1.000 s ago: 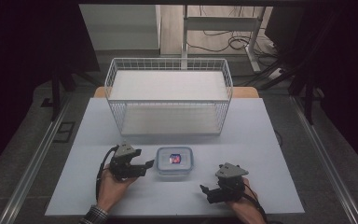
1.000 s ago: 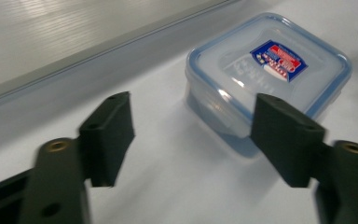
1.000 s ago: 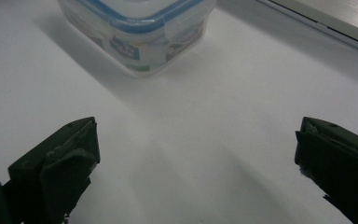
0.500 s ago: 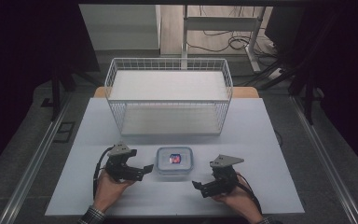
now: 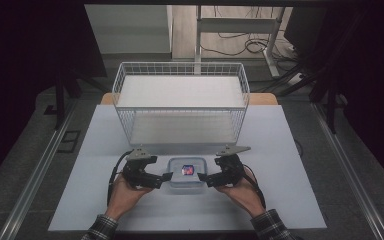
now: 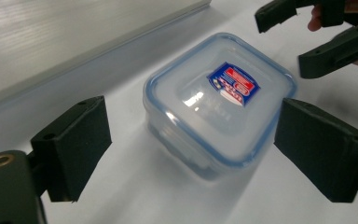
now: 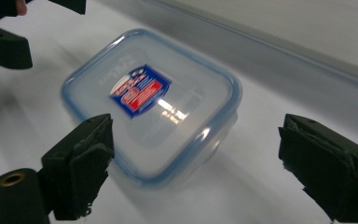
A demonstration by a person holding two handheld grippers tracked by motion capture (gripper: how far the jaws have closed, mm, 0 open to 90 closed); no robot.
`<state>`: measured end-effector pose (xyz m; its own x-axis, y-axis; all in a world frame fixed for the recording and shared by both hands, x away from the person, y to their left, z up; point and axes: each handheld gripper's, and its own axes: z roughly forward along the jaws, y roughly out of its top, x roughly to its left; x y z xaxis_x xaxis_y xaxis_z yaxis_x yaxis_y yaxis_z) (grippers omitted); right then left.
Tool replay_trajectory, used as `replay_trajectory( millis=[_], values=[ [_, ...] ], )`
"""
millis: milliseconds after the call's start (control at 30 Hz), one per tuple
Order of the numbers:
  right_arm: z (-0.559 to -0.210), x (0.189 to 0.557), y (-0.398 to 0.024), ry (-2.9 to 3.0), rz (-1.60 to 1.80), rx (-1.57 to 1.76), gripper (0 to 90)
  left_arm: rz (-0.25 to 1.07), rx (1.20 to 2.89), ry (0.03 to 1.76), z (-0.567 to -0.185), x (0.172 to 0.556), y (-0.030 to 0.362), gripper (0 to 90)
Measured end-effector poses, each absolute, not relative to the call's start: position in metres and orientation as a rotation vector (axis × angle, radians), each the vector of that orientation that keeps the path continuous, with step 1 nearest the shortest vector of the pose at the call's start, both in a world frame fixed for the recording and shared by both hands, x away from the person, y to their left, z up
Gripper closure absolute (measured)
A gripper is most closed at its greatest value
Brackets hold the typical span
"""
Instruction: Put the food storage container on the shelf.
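Observation:
A small clear lidded container (image 5: 185, 173) with a blue rim and a red-and-blue label sits on the white table (image 5: 290, 150), near its front edge. My left gripper (image 5: 165, 177) is at the container's left side and my right gripper (image 5: 203, 179) at its right, and both point inward. In the left gripper view the container (image 6: 219, 98) has its near corner between my left gripper's (image 6: 193, 144) wide jaws, untouched. In the right gripper view the container (image 7: 149, 98) likewise lies between my right gripper's (image 7: 200, 163) jaws. Both pairs of jaws have just been closing a little.
A white wire basket (image 5: 180, 66) stands behind the container, across the middle of the table. Its base shows as a pale band (image 6: 74, 42) in the left gripper view. The table's front edge runs just under the person's wrists.
My right gripper has moved left and away from the front edge, up to the container's right side. My left gripper has edged slightly toward the container.

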<state>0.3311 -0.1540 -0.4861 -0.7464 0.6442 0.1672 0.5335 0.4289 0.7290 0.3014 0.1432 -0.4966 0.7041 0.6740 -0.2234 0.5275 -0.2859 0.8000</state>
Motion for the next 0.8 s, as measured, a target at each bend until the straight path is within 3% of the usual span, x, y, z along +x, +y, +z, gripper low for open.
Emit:
replay_trajectory(
  millis=[267, 400, 567, 800],
  values=[
    [-0.494, 0.349, -0.138, 2.604, 1.192, 1.065, 11.6, 0.119, 1.977, 0.936, -0.511, 0.316, 0.132, 9.9],
    [-0.506, 0.352, -0.141, 2.668, 1.236, 1.151, 10.3, -0.002, 1.975, 0.947, -0.526, 0.32, 0.129, 9.9],
    [-0.511, 0.35, -0.144, 2.749, 1.29, 1.189, 14.0, -0.077, 1.974, 0.935, -0.528, 0.318, 0.13, 17.3],
    [-0.504, 0.337, -0.155, 2.762, 1.275, 1.128, 32.7, -0.091, 1.975, 0.929, -0.526, 0.307, 0.136, 31.6]
  ],
)
